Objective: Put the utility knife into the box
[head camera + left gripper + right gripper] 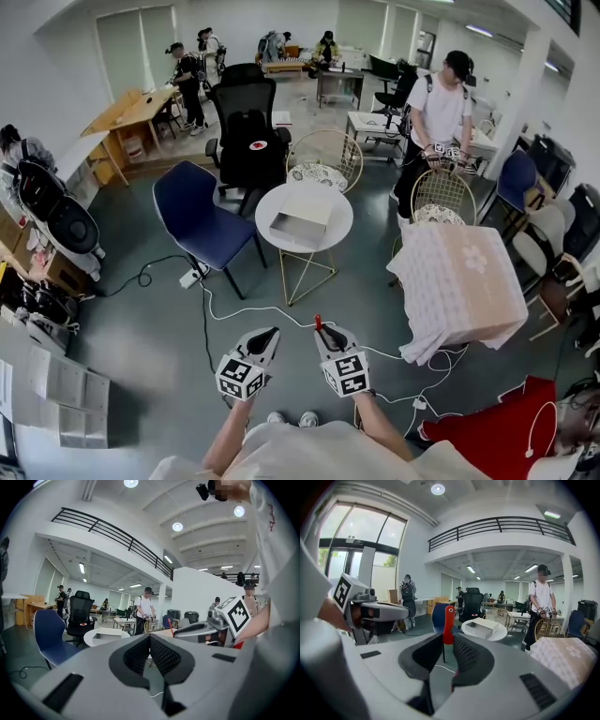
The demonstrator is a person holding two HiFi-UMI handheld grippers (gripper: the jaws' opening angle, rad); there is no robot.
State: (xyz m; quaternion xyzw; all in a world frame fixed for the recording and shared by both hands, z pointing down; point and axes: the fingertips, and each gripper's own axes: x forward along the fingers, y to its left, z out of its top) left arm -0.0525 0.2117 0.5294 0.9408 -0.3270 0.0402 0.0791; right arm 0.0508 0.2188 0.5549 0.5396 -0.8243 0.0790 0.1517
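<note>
The carrying step is judged to be in hand. The utility knife (448,620) is clamped between the jaws of the right gripper (447,641), with its red body standing up out of them. It is held low in front of the person, well apart from the box (302,220). The box is seen lying on the round white table (343,221), and part of it appears to be open, though how far cannot be told. A stretch of grey floor crossed by white cables (246,317) is seen between the person and the table. The left gripper (150,641) is held just beside the right one, with its jaws brought together and nothing between them.

For the next move, the floor must be crossed and the cables stepped over. The knife must then be brought above the open part of the box and lowered in before the right jaws are parted. The near side of the table is judged to be free for the approach, since the blue chair (202,220) is set off to its left.

One utility knife is counted, one box and one round white table. Two grippers are counted, only one of them loaded. Around the table, one blue chair and two wire chairs (324,157) are counted, and one cloth-draped table (464,281) is seen at the right
</note>
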